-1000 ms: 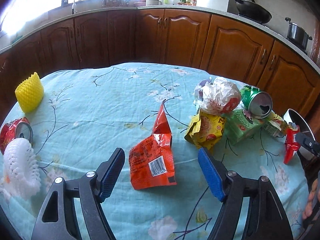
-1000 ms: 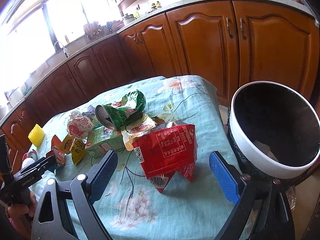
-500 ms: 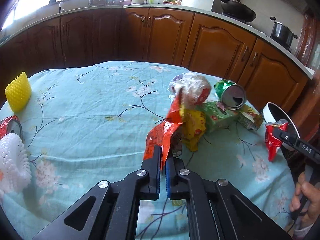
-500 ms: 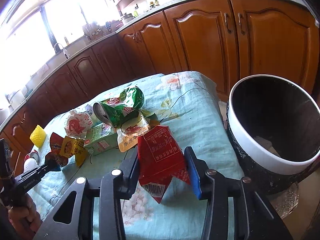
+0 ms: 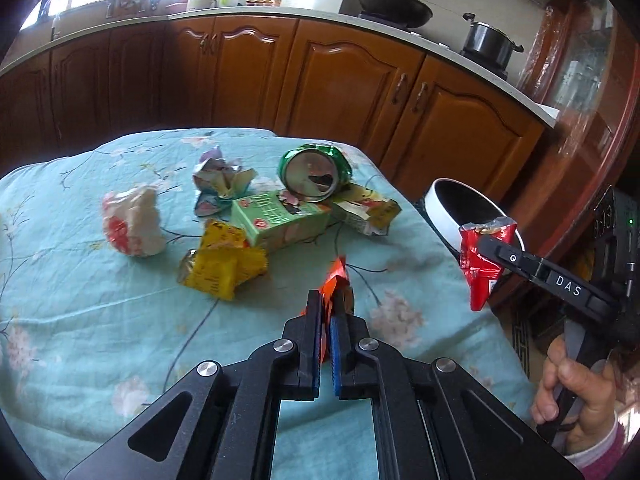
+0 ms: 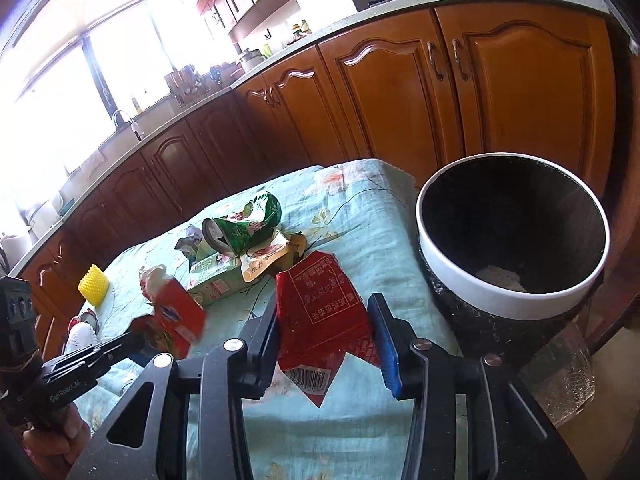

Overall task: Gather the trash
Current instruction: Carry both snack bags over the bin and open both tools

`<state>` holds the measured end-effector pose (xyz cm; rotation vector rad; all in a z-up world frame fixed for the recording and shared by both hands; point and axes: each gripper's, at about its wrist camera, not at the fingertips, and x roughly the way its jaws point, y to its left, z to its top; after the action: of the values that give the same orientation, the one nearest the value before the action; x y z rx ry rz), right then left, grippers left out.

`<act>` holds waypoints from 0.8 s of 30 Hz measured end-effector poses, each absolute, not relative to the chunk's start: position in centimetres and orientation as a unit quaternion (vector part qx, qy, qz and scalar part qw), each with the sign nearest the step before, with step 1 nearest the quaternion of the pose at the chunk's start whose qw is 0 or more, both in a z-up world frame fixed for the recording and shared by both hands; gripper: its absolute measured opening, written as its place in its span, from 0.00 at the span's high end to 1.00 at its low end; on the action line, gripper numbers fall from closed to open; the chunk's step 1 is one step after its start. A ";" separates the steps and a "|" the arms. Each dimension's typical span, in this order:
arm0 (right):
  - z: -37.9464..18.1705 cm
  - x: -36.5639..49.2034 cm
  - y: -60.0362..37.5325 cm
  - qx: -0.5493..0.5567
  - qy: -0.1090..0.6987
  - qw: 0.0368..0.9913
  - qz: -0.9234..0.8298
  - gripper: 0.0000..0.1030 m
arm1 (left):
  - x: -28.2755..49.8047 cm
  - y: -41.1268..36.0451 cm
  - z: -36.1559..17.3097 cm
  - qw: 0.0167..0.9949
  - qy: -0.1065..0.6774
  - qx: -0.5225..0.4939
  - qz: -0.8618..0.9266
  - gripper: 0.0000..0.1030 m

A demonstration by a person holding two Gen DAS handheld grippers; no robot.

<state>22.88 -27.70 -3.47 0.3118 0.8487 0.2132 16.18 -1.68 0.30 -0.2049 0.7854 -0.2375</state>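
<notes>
Both jaws grasp wrappers: the left gripper (image 5: 329, 312) is clenched on an orange wrapper (image 5: 334, 280) at frame centre, and the right gripper (image 6: 326, 332) has just closed on a red wrapper (image 6: 320, 312). Carry each over the bin's (image 6: 460, 276) white rim, right of frame, before releasing. Beyond the bench (image 6: 360, 240) edge the path is clear.

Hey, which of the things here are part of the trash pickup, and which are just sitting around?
Job in hand:
red wrapper in right tool
orange wrapper in left tool
bin
green can
green carton
yellow packet

Just lying about:
wok
pot
tablecloth
</notes>
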 end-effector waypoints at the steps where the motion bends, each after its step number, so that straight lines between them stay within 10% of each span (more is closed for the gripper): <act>1: -3.4 22.8 -27.9 0.151 0.408 0.895 0.101 0.59 | 16.4 -2.0 0.3 0.911 0.381 -0.096 -0.125 0.97; 24: -2.2 22.2 -34.1 0.173 0.386 0.904 0.058 0.59 | 21.5 -9.7 1.0 0.911 0.358 -0.064 -0.195 1.00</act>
<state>22.21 -34.06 -2.24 0.3568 0.7977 0.1195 21.55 -9.71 0.97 -0.1315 0.7375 -0.4015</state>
